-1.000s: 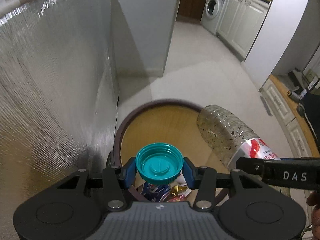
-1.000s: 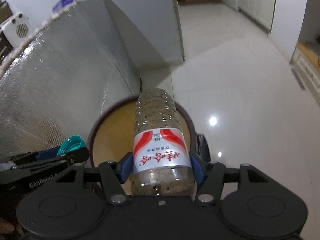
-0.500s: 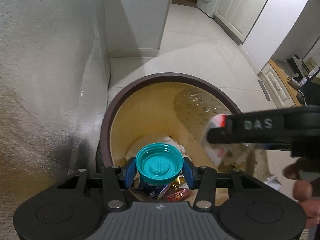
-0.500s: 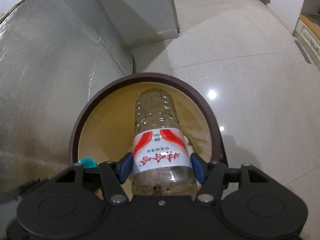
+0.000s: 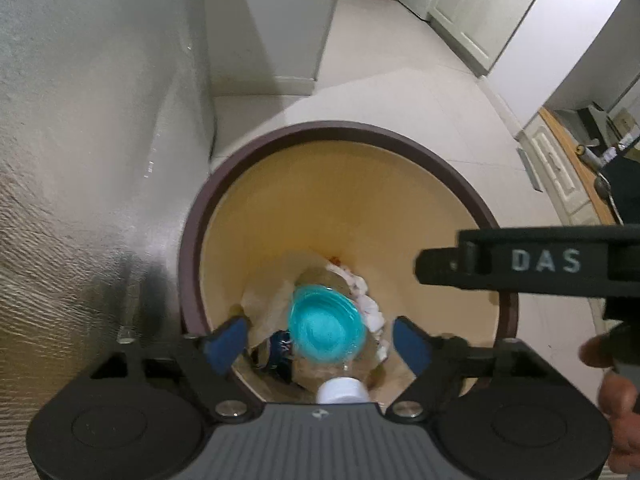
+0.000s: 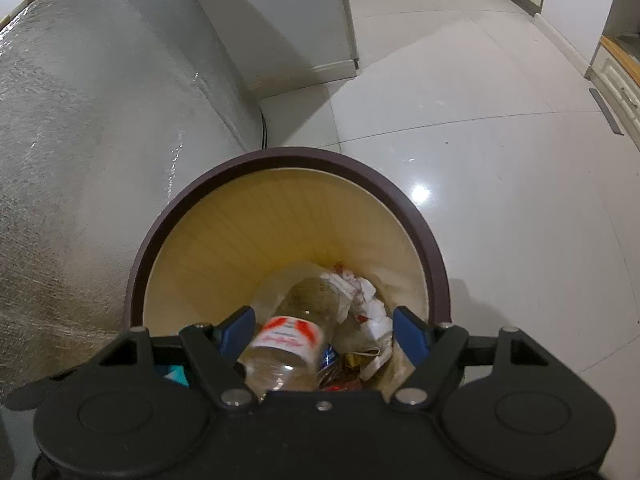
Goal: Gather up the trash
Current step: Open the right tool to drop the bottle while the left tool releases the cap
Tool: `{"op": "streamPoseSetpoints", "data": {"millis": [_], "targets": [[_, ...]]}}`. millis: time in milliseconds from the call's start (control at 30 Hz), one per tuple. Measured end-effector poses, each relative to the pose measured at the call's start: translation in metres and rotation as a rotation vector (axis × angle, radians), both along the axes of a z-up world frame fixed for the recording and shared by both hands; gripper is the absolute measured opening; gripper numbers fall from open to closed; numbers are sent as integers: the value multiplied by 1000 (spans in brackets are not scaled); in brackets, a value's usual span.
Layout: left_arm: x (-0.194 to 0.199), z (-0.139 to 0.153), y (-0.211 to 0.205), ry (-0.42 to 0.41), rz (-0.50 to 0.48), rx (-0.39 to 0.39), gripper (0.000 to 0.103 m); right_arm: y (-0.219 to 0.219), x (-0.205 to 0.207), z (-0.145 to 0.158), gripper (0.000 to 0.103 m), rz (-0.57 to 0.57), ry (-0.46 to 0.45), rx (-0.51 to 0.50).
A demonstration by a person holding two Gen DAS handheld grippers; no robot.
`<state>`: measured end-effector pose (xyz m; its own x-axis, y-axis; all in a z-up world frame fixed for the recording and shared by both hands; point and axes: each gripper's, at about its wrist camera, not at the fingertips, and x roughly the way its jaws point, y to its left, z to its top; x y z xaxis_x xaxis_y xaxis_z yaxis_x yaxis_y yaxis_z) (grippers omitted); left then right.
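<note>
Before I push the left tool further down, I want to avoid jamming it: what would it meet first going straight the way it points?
Probably the teal cap, blurred just ahead of the open left tool, then the plastic bottle in the bin. Depth is unclear.

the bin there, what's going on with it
A person with a gripper in each hand is dropping trash into the round bin. The left gripper has just been opening, and the teal cap, blurred, sits between its fingers with neither pad touching it. The right gripper has just been opening too, and the plastic bottle lies clear of its pads, down in the bin among crumpled paper and wrappers.
</note>
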<state>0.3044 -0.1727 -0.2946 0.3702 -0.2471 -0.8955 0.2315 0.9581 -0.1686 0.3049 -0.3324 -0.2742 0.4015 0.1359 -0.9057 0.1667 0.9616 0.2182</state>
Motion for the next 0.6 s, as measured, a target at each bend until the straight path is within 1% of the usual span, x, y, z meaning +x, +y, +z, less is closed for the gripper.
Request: {"op": "streamPoseSetpoints", "data": {"millis": [133, 200, 300, 433, 600], "targets": [[-5, 4, 2, 7, 5, -9, 88, 0, -2, 3, 77, 3, -7, 4], [-9, 7, 4, 3, -2, -3, 89, -3, -7, 6, 77, 5, -11, 5], [-17, 12, 8, -4, 3, 14, 92, -5, -14, 10, 78, -2, -16, 3], [-24, 22, 12, -9, 15, 23, 94, -8, -24, 13, 79, -7, -19, 5], [-35, 36, 11, -21, 18, 29, 96, -13, -36, 19, 83, 0, -33, 15]]}}
